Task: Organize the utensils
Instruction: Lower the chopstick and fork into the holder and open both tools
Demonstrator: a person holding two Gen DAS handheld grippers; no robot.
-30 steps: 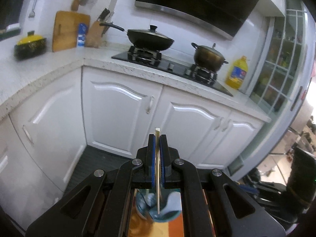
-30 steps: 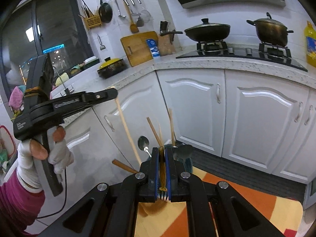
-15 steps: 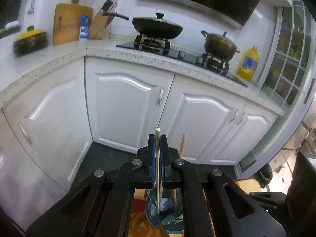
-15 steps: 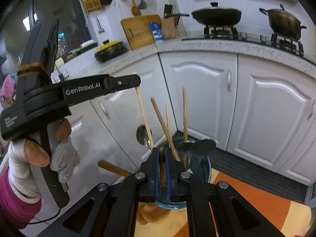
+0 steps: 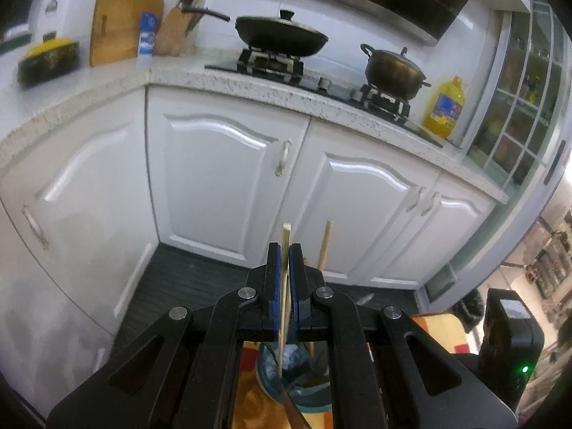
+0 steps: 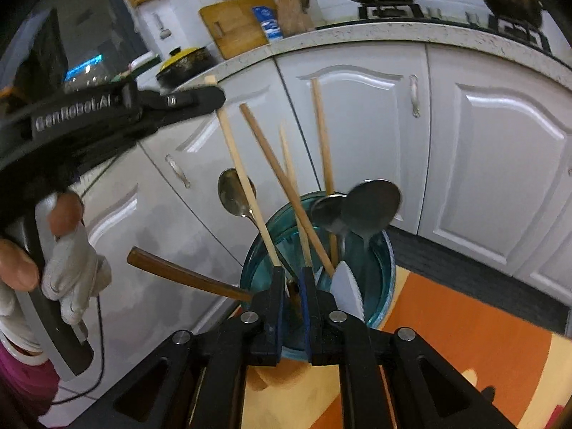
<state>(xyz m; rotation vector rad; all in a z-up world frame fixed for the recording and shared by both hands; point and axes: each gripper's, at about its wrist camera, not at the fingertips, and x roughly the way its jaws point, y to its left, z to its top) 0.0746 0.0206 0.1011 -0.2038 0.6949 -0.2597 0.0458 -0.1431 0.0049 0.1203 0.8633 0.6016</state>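
The utensils sit gathered in a teal glass holder at the lower centre of the right wrist view, standing on an orange and yellow mat before white cabinets. In the holder are several wooden chopsticks, three metal spoons, a brown-handled utensil and a white serrated piece.

The brown handle is the broadest item; it leans far out over the rim toward the left of the frame. Two spoons stand bowl-up at the right side of the holder, their bowls overlapping, and a third spoon rises bowl-up to the left. One darker chopstick slants from upper left down to the right, and another stands almost upright.

The pale chopstick runs from upper left down into the holder, its long axis steeply tilted. The left gripper, held by a gloved hand, is clenched on its upper end; in the left wrist view that chopstick shows pinched between the blue pads, pointing down into the holder.

The right gripper hangs over the near rim. Its jaws have just been opening, a slim brownish utensil end stands between the pads, and a gap shows on either side.
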